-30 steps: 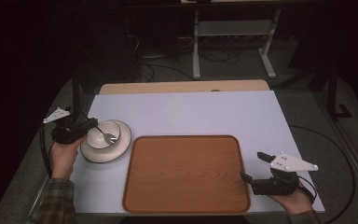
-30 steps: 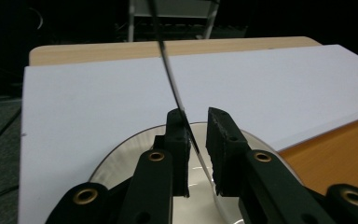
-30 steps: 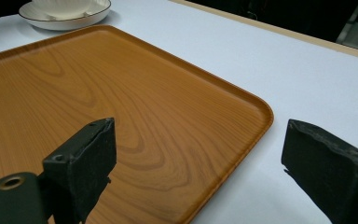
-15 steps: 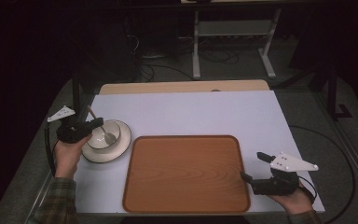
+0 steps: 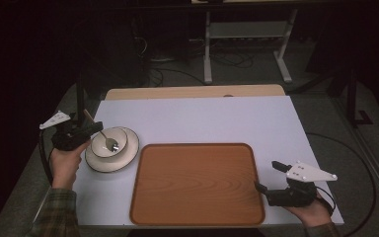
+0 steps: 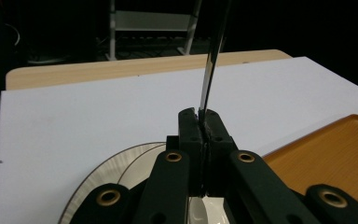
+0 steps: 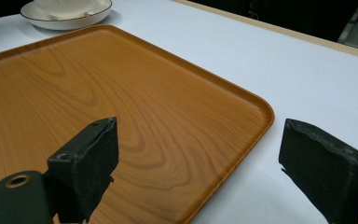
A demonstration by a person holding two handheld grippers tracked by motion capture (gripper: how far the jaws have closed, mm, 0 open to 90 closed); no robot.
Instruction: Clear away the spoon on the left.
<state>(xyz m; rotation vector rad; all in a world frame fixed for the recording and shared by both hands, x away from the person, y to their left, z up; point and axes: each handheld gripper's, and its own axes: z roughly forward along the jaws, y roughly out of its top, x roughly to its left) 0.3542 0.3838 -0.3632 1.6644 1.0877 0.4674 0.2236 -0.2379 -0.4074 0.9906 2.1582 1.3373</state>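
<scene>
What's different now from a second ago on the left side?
The left gripper has closed its jaws on the spoon handle at the bowl; a second ago it was over the bowl with its jaws not yet clamped. The bowl, plate, tray and right gripper stayed put.

Wood-grain orange tray (image 5: pixel 197 185), white bowl (image 5: pixel 109 140), pale lilac table (image 5: pixel 202 118)

Dark lab, cabled floor (image 5: pixel 227 59), metal rack (image 5: pixel 246 34)
</scene>
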